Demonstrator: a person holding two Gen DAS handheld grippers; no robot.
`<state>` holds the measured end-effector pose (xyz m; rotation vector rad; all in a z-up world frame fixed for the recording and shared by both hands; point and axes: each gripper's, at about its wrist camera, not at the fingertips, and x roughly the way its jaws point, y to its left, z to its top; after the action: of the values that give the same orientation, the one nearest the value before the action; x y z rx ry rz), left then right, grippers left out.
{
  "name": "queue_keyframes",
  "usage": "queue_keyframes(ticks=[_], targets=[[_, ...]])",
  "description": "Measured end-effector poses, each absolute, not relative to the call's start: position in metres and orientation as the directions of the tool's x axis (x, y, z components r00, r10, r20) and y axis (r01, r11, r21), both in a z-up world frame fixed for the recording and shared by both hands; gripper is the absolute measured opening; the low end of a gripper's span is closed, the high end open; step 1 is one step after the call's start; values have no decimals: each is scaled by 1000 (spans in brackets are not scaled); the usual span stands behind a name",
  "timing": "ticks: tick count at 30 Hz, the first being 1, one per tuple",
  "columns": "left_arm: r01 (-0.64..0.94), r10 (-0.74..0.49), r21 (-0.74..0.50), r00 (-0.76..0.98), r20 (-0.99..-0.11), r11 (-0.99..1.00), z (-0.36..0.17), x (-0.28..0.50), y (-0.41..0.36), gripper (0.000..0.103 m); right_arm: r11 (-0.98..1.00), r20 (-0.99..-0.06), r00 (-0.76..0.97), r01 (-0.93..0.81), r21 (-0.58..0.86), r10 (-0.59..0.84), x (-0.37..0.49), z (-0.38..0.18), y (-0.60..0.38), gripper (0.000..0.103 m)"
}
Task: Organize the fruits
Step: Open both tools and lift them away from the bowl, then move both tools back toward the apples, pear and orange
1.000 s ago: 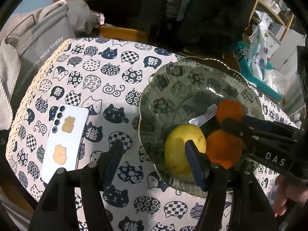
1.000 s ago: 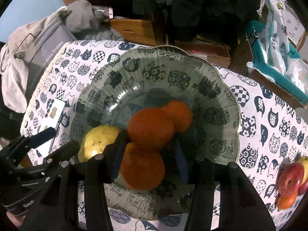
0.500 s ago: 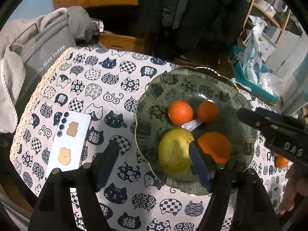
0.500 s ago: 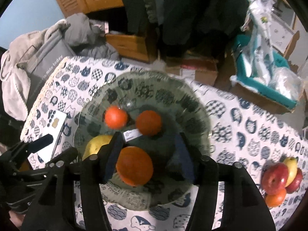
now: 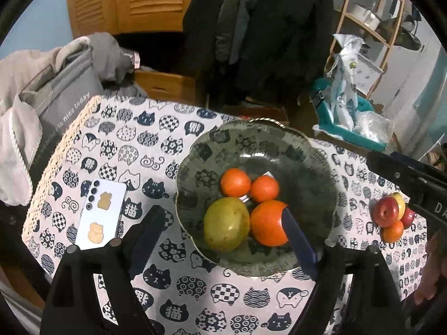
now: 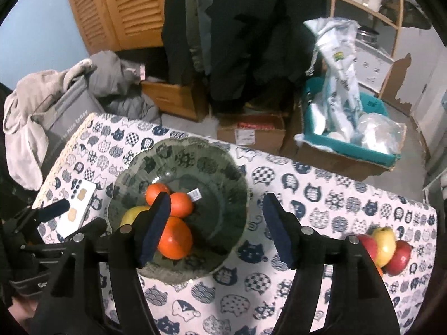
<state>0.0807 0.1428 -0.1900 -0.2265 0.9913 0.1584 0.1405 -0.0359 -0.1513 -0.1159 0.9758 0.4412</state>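
Both tongs, left (image 5: 220, 224) and right (image 6: 216, 227), have just been spreading and hang wide with nothing pinched, above the glass bowl (image 5: 315, 162) on the tabletop (image 5: 134, 128). Left view shows the whole yellow pear (image 5: 226, 224) beside three oranges (image 5: 268, 223). In the right view a pad mostly hides the pear, but the leftover fruit pile (image 6: 387, 247) is clearer.

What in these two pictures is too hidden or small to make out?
- Fruit pile, right wrist view: the right tool's finger covers its lower left, so the count is unclear.
- Label in the bowl, left wrist view: print too small, mostly under the small oranges.
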Motion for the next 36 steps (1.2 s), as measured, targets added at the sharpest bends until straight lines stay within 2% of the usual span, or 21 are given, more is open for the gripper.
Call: queue_keyframes(ticks=[7, 13, 18, 21, 36], targets=[[-200, 26, -113, 585, -811, 973, -163, 74, 124, 88, 919, -783, 547, -388, 77, 296, 125, -119, -63, 70], [-167, 45, -77, 624, -780, 983, -140, 63, 107, 89, 929, -742, 606, -366, 59, 286, 108, -92, -89, 76], [-146, 55, -57, 661, -749, 988, -122, 54, 93, 96, 938, -712, 649, -344, 42, 270, 93, -74, -111, 76], [-137, 59, -48, 681, -730, 989, -111, 50, 84, 100, 943, -690, 675, -330, 31, 259, 84, -65, -123, 80], [-32, -1, -34, 720, -694, 999, -88, 51, 24, 102, 976, -646, 752, -213, -47, 133, 56, -55, -203, 80]])
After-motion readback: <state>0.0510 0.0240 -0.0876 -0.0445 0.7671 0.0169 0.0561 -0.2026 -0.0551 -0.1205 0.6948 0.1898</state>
